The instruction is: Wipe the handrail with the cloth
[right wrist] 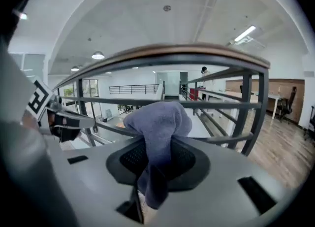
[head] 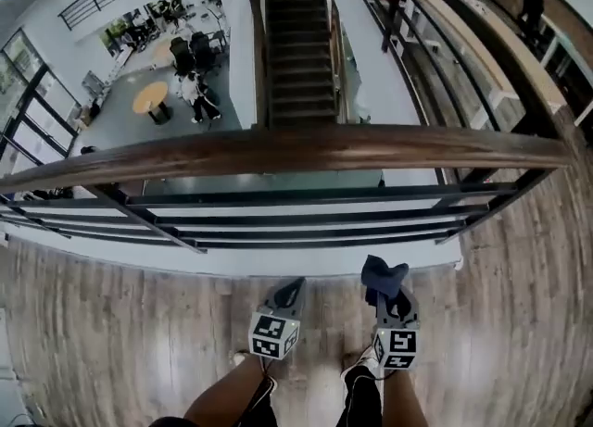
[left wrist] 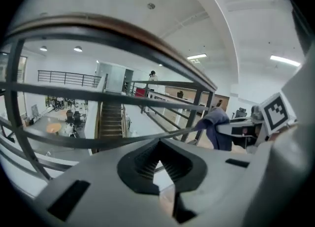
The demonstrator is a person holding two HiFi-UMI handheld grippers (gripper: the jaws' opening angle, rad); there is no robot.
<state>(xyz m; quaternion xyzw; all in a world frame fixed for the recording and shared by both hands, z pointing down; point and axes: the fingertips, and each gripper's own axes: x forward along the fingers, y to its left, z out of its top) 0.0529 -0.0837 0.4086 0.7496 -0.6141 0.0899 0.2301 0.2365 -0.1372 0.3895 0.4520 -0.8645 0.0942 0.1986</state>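
Observation:
A brown wooden handrail (head: pixel 296 149) runs across the head view on dark metal bars, above and ahead of both grippers. My right gripper (head: pixel 387 292) is shut on a blue-grey cloth (head: pixel 382 276), which bunches out between its jaws (right wrist: pixel 160 122). The cloth hangs below the handrail (right wrist: pixel 162 52) and does not touch it. My left gripper (head: pixel 290 295) is beside it on the left, shut with nothing between its jaws (left wrist: pixel 158 162). From the left gripper view the cloth (left wrist: pixel 216 127) and the right gripper show at the right, with the handrail (left wrist: pixel 108 24) arching overhead.
Dark horizontal rail bars (head: pixel 296 217) fill the space under the handrail. Beyond them is a drop to a lower floor with a staircase (head: pixel 298 41) and desks (head: pixel 153 96). Wooden flooring (head: pixel 111 332) lies under me, and my legs show at the bottom.

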